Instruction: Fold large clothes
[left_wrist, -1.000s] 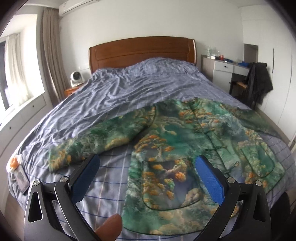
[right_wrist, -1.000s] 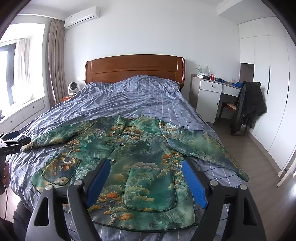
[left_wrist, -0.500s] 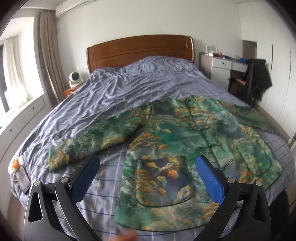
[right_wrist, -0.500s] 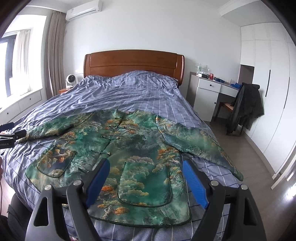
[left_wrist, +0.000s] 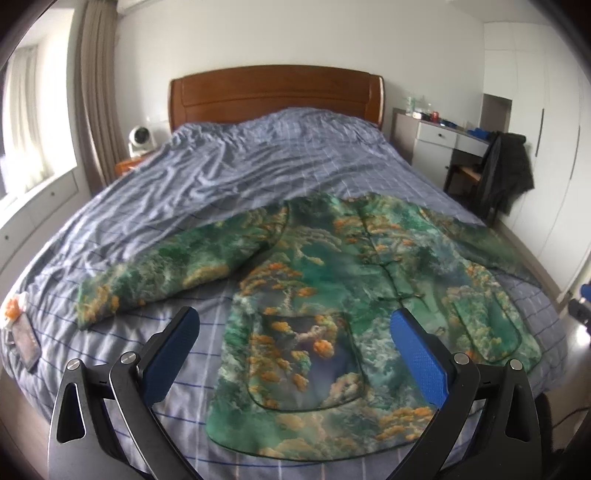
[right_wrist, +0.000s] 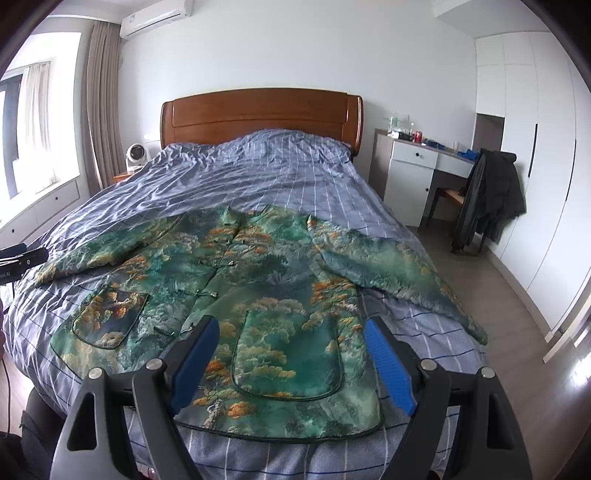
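A green jacket with orange tree print lies flat, front up, on the near half of the bed, both sleeves spread out; it also shows in the right wrist view. My left gripper is open and empty, held above the jacket's left pocket near the hem. My right gripper is open and empty above the right pocket. Neither touches the cloth.
The bed has a blue checked cover and a wooden headboard. A phone lies at the bed's left edge. A small fan stands at the left, a white desk and chair with a dark coat at the right.
Both grippers have shifted slightly over the jacket's hem, still open. A fingertip at the bottom of the left wrist view is gone.
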